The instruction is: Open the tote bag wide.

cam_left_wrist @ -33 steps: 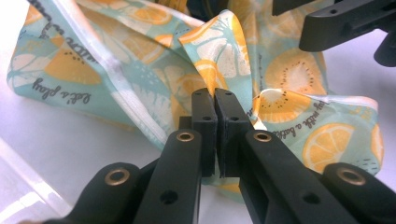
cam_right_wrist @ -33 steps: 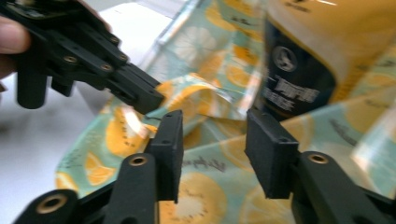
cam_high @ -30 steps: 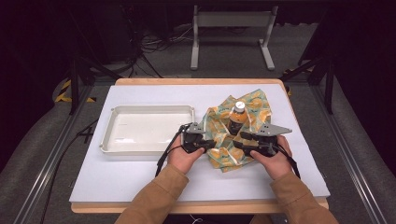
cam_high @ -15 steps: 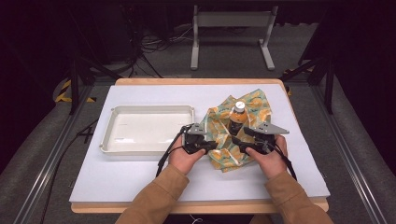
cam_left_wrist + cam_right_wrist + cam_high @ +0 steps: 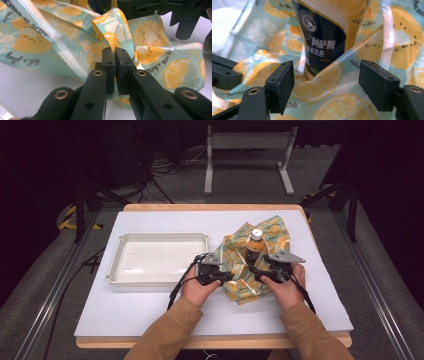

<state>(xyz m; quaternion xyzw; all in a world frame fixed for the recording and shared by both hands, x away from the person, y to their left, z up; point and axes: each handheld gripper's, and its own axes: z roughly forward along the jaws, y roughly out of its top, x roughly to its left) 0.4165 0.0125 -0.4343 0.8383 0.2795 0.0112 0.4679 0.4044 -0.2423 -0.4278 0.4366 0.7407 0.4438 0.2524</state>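
Note:
A teal cloth (image 5: 272, 229) printed with orange and kiwi slices lies crumpled on the white mat. An amber bottle (image 5: 255, 244) with a white cap stands upright on it. My left gripper (image 5: 229, 277) is at the cloth's left side, and its jaws (image 5: 115, 53) are shut on a raised fold of the cloth (image 5: 150, 35). My right gripper (image 5: 252, 270) sits just in front of the bottle. Its jaws (image 5: 327, 75) have just been opening and stand wide apart, pressing on nothing. Beyond them are the dark-labelled bottle (image 5: 324, 32) and the cloth (image 5: 402, 50).
An empty white tray (image 5: 160, 236) lies left of the cloth on the white mat (image 5: 150, 312), which covers a wooden table. Dark floor, cables and a metal stand lie beyond the far edge. The right gripper (image 5: 162, 10) crosses the top of the left gripper view.
My right hand has edged slightly left toward the bottle. The left hand, the cloth fold and the bottle have stayed put.

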